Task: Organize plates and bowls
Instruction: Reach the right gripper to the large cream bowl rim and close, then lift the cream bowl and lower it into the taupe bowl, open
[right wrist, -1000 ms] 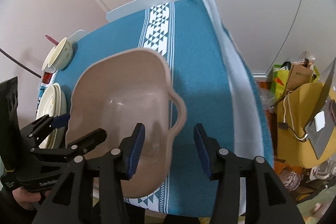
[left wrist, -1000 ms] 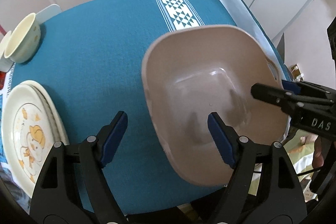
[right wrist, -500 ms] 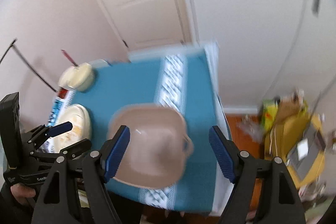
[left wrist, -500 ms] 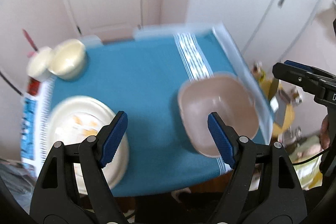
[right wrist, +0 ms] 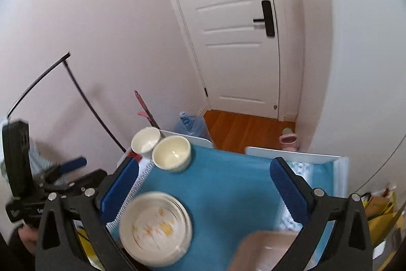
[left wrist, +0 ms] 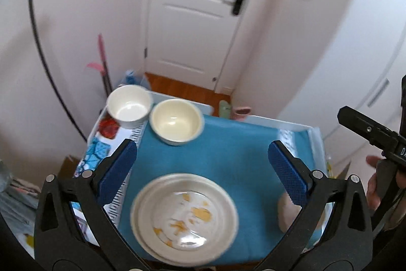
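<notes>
On the teal tablecloth [left wrist: 236,149] a stack of white plates [left wrist: 184,217] with a yellow print lies near the front. A cream bowl [left wrist: 176,125] and a white bowl [left wrist: 128,109] stand side by side at the far left corner. A beige square basin [left wrist: 284,212] sits at the near right, half hidden behind a finger. My left gripper [left wrist: 200,146] hangs high above the table, its jaws opening, nothing between them. My right gripper [right wrist: 204,164] is also high, its jaws opening and empty, over the plates [right wrist: 154,227], bowls [right wrist: 172,154] and basin [right wrist: 266,250].
A white door [right wrist: 236,42] and pale walls stand behind the table. A water bottle [right wrist: 190,123] and pink slippers [right wrist: 288,139] are on the wooden floor. A black cable [left wrist: 38,55] arcs along the left wall. A yellow bag [right wrist: 380,210] lies to the right.
Both grippers have risen and pulled back from the beige basin, which stays on the table. Both pairs of jaws stand wider. The plates and bowls now show from above.
</notes>
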`<state>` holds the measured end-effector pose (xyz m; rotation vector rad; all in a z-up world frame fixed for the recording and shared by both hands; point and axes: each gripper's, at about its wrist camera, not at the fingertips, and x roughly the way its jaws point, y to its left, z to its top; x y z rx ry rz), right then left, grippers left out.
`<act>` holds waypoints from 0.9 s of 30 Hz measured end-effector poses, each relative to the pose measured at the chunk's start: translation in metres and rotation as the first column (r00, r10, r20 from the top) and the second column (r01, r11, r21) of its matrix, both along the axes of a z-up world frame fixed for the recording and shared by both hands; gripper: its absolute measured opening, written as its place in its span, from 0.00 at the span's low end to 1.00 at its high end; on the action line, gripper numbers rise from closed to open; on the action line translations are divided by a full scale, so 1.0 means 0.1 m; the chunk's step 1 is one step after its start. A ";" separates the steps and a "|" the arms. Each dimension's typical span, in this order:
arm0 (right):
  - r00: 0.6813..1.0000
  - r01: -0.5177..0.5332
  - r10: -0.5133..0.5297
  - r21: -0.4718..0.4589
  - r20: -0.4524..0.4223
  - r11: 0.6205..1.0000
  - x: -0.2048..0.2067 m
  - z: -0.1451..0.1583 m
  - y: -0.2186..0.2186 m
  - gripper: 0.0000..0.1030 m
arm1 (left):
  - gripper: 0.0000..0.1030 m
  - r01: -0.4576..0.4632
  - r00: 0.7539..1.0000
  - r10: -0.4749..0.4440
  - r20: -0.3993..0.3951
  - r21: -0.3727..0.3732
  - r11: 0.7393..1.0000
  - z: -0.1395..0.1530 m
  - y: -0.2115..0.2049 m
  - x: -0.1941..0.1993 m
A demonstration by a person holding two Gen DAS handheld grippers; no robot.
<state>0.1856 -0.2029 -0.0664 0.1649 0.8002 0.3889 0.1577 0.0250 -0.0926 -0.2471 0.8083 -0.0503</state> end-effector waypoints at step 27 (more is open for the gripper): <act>0.868 0.038 -0.080 -0.095 -0.491 0.995 1.57 -2.09 1.26 0.26 | 0.18 0.100 0.915 -0.162 -0.368 -0.183 0.978 -1.97 0.77 1.75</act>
